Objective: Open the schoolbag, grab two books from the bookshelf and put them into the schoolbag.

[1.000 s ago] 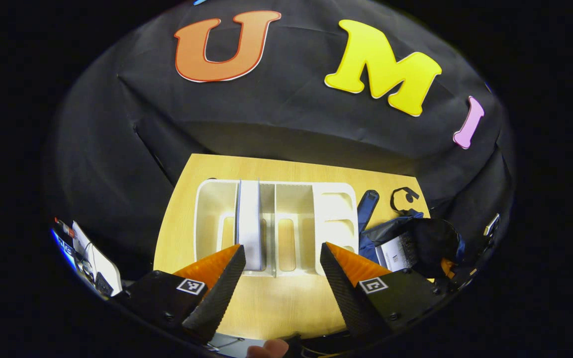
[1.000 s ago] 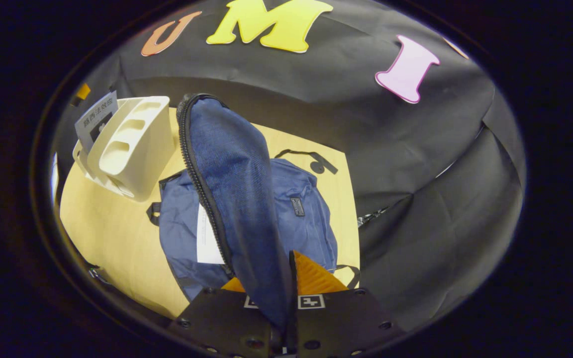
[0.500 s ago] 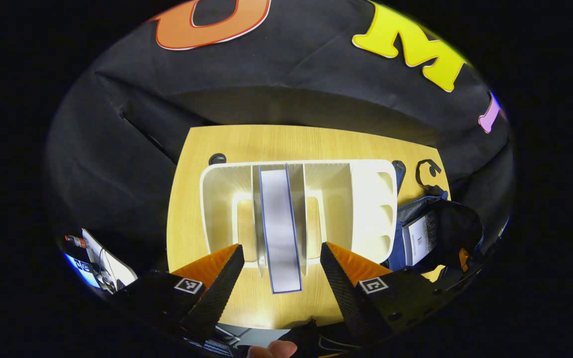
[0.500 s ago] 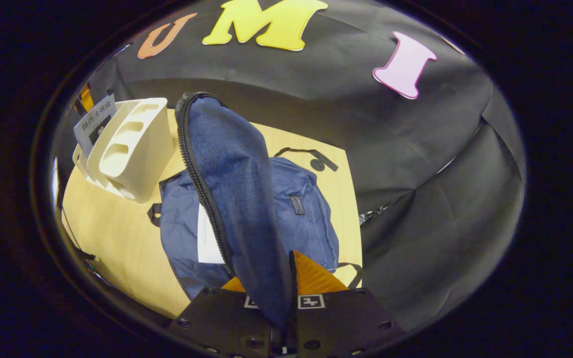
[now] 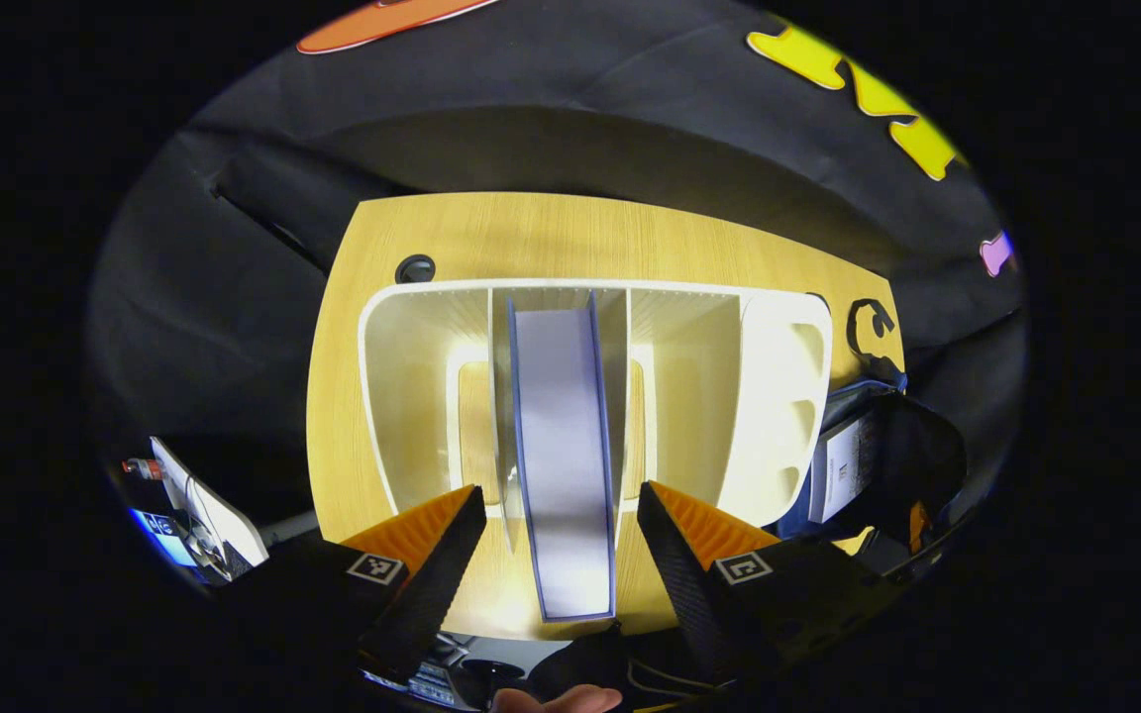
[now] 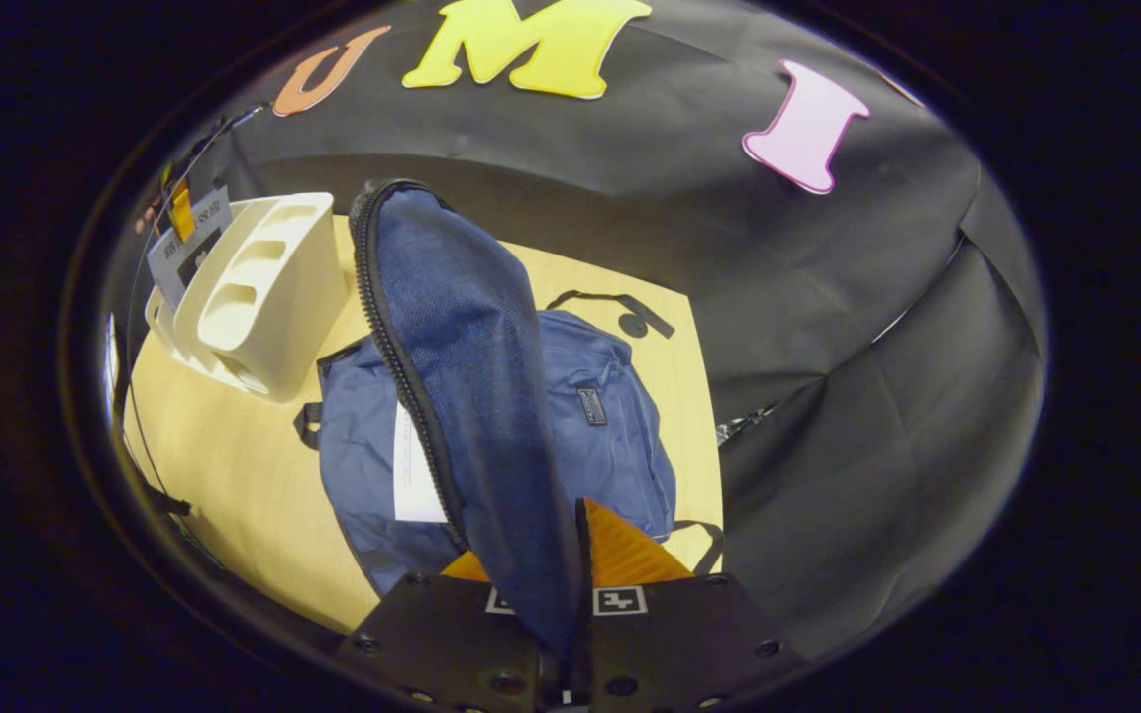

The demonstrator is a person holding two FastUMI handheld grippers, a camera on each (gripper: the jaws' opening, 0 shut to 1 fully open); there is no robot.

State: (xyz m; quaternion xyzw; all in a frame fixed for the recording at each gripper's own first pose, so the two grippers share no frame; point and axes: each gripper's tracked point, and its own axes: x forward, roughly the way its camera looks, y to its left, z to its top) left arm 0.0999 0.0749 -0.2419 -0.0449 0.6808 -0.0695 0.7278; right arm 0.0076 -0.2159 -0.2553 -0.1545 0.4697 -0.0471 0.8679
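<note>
At six o'clock in the left gripper view, the left gripper [image 5: 551, 540] spreads its fingers around a book [image 5: 563, 446] standing in the bookshelf [image 5: 778, 396]. The right gripper [image 6: 570, 555] pinches the schoolbag [image 6: 610, 436] flap [image 6: 471, 396] up; one book [image 6: 412, 475] appears already inside, so one remains.

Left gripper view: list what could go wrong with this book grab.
The left claw is open astride the book, which stands in a narrow slot of the bookshelf; closing off-centre may catch a divider. The right claw pinches the schoolbag's flap; if it slips, the opening may close.
</note>
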